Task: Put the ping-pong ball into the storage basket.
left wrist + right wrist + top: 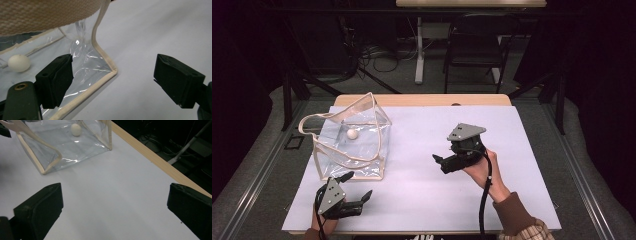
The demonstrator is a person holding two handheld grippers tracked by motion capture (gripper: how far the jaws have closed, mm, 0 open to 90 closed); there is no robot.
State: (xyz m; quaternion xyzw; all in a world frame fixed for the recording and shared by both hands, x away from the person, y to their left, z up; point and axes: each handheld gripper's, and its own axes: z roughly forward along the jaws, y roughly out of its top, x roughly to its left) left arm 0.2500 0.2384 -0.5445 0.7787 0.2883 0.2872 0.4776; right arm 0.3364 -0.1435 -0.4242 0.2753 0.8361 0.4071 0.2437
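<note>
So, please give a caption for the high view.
Two open grippers, left gripper and right gripper, beside a clear bag holding a white ball.

We see a bag (352,142) of clear, glossy plastic film, edged with matt beige woven tape. The white ball (352,134) inside looks smooth and matt, perhaps plastic. The white table cover (437,200) is smooth and matt; the far table edge (422,100) is light wood.

A pale wooden table (422,100) carries a white sheet (437,150). It stands on grey carpet (572,165) in a dark room. At the far right is a black metal chair (474,47). Far centre, a white table leg (419,50) stands by tangled black cables (377,55).
</note>
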